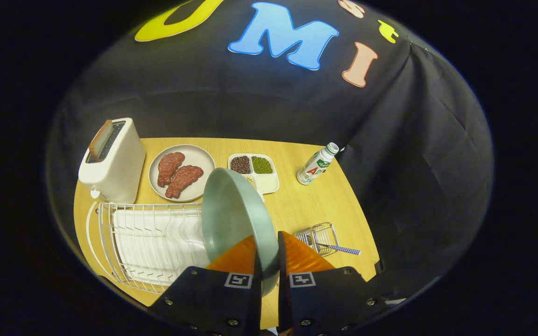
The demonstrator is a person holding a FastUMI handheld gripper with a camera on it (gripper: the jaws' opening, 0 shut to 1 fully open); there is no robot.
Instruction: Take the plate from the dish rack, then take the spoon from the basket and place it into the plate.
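My gripper [267, 245] is shut on the rim of a pale green plate [231, 214], one orange finger [236, 256] on each side of it. The plate stands on edge, lifted above the right end of the white wire dish rack [124, 233]. To the right of the fingers sits a small wire basket [318, 235] on the wooden table [306, 205]. A spoon with a blue checked handle [343, 249] lies in the basket, its handle sticking out to the right.
Beyond the rack stand a white toaster [112, 161] holding toast, a beige plate with two pieces of meat [181, 172], and a divided tray of beans [257, 170]. A small bottle [316, 164] stands at the far right near the black cloth wall.
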